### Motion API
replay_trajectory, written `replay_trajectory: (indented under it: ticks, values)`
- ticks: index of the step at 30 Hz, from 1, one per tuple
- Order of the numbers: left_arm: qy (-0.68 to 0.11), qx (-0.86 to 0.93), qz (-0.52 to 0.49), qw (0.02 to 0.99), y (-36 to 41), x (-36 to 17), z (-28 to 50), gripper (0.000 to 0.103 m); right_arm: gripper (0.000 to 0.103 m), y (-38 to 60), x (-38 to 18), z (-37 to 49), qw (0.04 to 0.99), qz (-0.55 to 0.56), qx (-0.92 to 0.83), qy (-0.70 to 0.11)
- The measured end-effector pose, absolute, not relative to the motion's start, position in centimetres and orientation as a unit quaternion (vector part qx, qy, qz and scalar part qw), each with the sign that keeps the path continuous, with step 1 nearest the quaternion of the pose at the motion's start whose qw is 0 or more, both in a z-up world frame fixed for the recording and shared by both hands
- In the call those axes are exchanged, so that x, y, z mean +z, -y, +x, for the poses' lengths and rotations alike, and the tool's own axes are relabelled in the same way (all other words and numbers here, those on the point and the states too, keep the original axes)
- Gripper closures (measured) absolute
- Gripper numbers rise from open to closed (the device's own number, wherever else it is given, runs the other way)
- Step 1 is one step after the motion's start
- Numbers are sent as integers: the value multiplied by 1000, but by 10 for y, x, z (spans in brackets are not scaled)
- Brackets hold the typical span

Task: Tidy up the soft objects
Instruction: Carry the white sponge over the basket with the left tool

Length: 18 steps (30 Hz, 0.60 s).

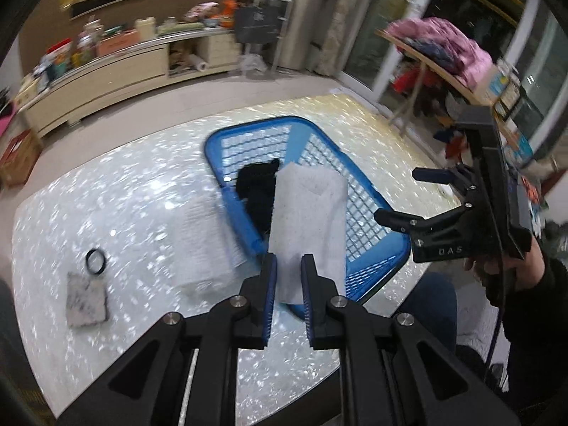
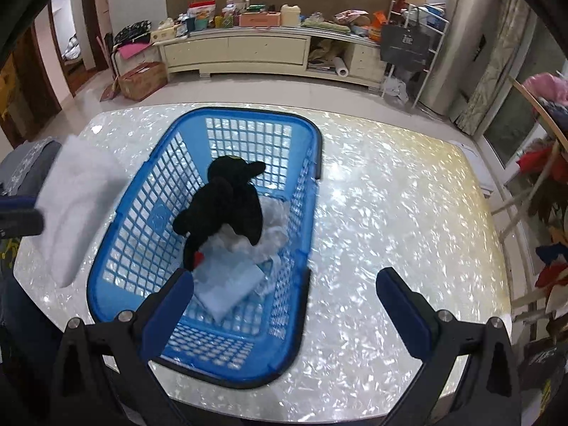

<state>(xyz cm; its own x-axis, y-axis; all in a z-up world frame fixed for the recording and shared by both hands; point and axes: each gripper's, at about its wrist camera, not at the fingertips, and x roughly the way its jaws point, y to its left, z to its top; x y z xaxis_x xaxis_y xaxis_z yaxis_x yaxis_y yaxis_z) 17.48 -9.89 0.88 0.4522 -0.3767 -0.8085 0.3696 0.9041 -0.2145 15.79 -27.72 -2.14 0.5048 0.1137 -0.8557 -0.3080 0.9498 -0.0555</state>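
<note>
My left gripper (image 1: 289, 269) is shut on the lower edge of a white fibre pad (image 1: 309, 227), which hangs above the near rim of the blue mesh basket (image 1: 255, 124). In the right wrist view that white fibre pad (image 2: 78, 206) shows blurred at the basket's left. A black plush toy (image 2: 227, 206) lies inside the basket (image 2: 248, 113) on crumpled clear plastic and a folded white piece (image 2: 230, 284). My right gripper (image 2: 287, 305) stands wide open with nothing between its fingers, over the basket's near right corner. In the left wrist view the right gripper (image 1: 397, 194) is at the basket's right side.
On the pearly table (image 1: 142, 184), left of the basket, lie a second white pad (image 1: 206, 241), a black ring (image 1: 96, 262) and a grey square pad (image 1: 87, 298). A cluttered sideboard (image 2: 248, 49) stands beyond. A rack with clothes (image 1: 440, 46) is at the right.
</note>
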Motion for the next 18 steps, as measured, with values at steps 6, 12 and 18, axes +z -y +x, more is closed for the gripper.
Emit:
replay_trajectory:
  ticks: [6, 12, 18]
  values:
    - [-487, -257, 40, 834, 139, -6, 193, 91, 0, 297, -22, 146, 866, -90, 112, -480]
    - [-501, -282, 74, 815, 171, -32, 210, 91, 0, 311, -23, 140, 867, -72, 106, -481]
    - [-519, -284, 87, 801, 186, -58, 223, 90, 0, 319, -28, 139, 867, -57, 106, -484]
